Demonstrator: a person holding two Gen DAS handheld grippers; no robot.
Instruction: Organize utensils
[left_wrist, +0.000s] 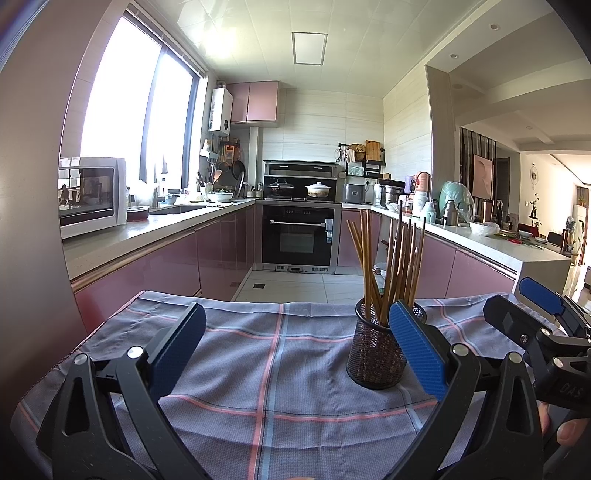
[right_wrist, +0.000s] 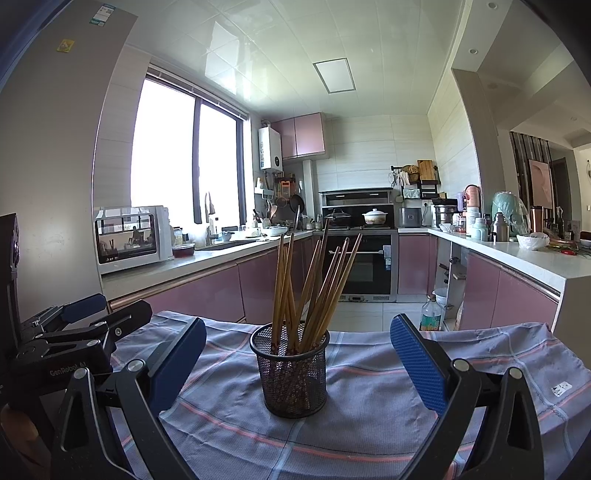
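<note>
- Chopsticks stand loosely in the mesh holder.
- Left gripper and right gripper: fingers spread wide, empty.
- Nudging the light holder could topple it.

A home kitchen: pink cabinets, built-in oven, microwave, sink, cluttered countertops.

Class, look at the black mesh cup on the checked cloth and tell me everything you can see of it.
The mesh cup is a round holder of black wire mesh, apparently metal, with a solid rim and see-through walls. It stands upright on the grey-blue checked cloth. Inside, a bundle of wooden chopsticks stands fanned out, leaning on the rim, patterned ends down. Neither gripper touches it: the right gripper frames it with jaws wide open, and the left gripper is open beside it.
</note>
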